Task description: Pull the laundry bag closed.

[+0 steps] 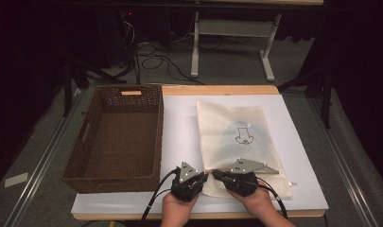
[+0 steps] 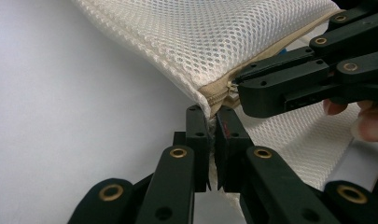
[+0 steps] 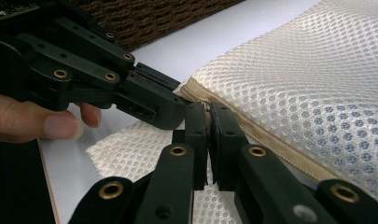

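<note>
A cream mesh bag (image 1: 227,123) with a tan zipper (image 3: 270,142) lies flat on the white board (image 1: 179,123), with something pale blue faintly showing through it. Both grippers meet at its near left corner. My left gripper (image 1: 204,176) (image 2: 211,114) is shut on the bag's corner fabric just below the zipper end. From the opposite side my right gripper (image 1: 216,174) (image 3: 208,109) is shut on the zipper's end, where a small metal pull (image 2: 232,86) shows. The two sets of fingertips almost touch. A hand holds each gripper at the board's front edge.
A brown wicker basket (image 1: 80,142), nothing visible inside, stands on the left, beside the board. The board's wooden edge (image 1: 217,90) shows at the back. Beyond it are a white table frame (image 1: 195,42) and cables on the floor.
</note>
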